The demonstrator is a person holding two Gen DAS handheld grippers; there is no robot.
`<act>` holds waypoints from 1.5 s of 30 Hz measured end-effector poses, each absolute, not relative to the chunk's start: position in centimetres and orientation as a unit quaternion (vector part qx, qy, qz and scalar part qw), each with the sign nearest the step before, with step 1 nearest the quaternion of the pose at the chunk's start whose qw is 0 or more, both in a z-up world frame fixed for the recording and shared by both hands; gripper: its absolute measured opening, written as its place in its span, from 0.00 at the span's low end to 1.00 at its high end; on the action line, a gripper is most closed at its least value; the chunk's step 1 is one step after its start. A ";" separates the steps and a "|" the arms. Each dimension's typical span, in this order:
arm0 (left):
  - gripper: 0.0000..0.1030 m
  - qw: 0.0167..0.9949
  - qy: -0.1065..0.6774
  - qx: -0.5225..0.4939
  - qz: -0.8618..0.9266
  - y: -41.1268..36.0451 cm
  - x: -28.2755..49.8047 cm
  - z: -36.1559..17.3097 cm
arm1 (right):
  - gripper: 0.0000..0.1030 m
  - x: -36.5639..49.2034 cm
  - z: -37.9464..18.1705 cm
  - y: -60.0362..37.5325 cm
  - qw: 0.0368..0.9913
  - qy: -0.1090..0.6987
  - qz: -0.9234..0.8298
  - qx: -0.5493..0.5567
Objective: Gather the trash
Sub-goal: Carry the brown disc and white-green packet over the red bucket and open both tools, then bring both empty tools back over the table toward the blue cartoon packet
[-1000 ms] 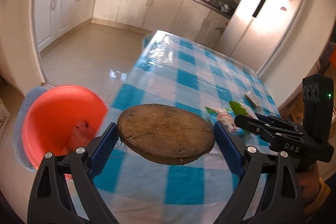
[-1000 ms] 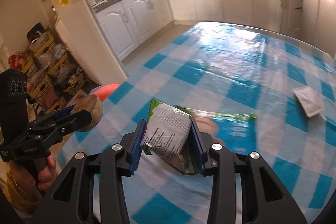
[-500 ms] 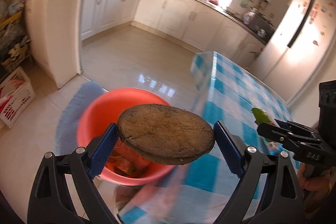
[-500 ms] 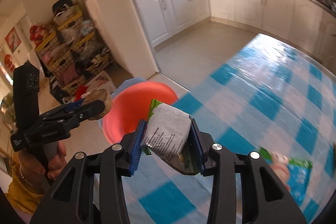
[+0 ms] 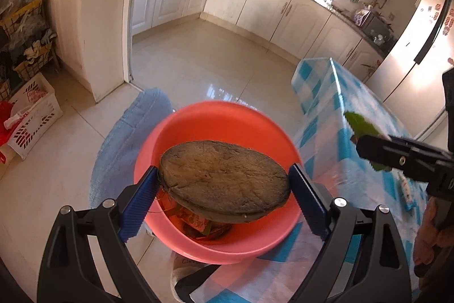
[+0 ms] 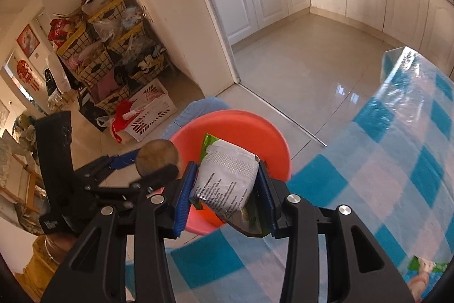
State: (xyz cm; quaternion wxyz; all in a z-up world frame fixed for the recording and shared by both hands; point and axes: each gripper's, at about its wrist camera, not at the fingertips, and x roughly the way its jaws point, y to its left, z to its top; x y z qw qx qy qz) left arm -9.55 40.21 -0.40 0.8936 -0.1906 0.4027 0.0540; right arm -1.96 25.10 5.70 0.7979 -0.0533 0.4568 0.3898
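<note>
Coral-red basin point(image 5: 218, 118) on the floor is the drop target. Left gripper point(image 5: 224, 186) clamps the brown coconut-shell half point(image 5: 224, 178) by its rim, directly above the basin. Right gripper point(image 6: 227, 189) pinches the snack packet point(image 6: 227, 175) over the basin's table-side rim; both look staged for release.

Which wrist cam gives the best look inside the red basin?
Left wrist: it looks down into the red basin, with wrappers visible at the bottom under the held brown disc. Right wrist shows the basin too, but the held packet covers its interior.
</note>
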 end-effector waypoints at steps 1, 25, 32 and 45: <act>0.88 0.892 0.407 -0.189 0.055 40.2 -9.4 -0.8 | 0.42 -1.7 5.4 25.5 0.796 0.459 0.390 -0.055; 0.90 0.882 0.445 -0.120 0.097 39.2 -7.3 -4.3 | 0.72 -0.4 5.0 26.4 0.804 0.457 0.379 -0.010; 0.90 0.879 0.440 -0.144 0.118 40.3 -8.3 -3.5 | 0.82 -1.2 6.2 24.5 0.816 0.444 0.369 0.007; 0.90 0.890 0.417 -0.142 0.119 39.3 -9.8 -0.3 | 0.86 -2.9 7.6 19.4 0.840 0.423 0.338 0.036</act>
